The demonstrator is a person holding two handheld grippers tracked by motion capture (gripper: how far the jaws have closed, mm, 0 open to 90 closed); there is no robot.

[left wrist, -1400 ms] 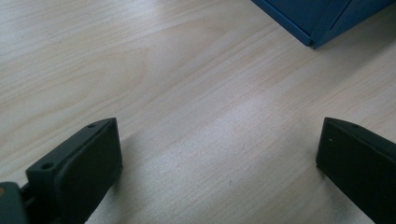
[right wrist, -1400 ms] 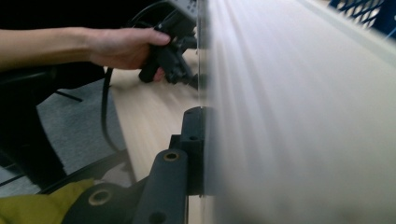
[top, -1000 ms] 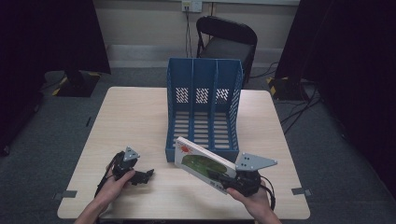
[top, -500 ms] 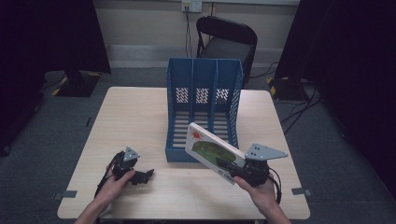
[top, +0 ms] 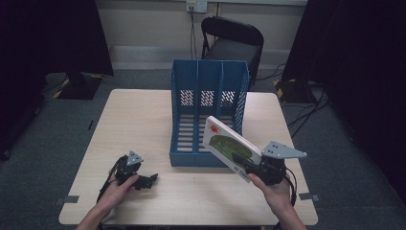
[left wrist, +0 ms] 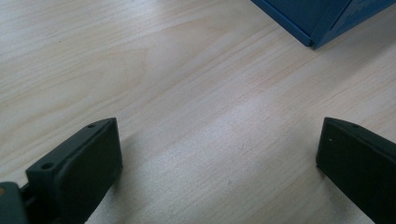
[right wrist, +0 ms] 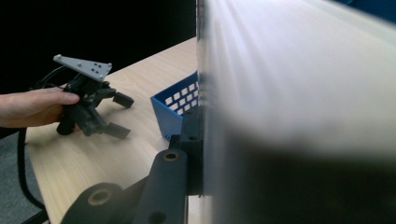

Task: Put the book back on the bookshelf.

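A white book with a green cover picture hangs tilted above the table, just right of the blue three-slot file holder. My right gripper is shut on the book's lower edge, with a hand under it. In the right gripper view the book blocks most of the picture, and one black finger presses its side. My left gripper rests on the table at the front left, held by a hand. Its jaws stand wide open over bare wood with nothing between them.
The holder's corner lies ahead and to the right of the left gripper. A black chair stands behind the table. The light wooden table has free room to the left of the holder and along its front edge.
My right gripper has lifted the book up and to the right, and the book now stands steeper. The left gripper has stayed where it was.
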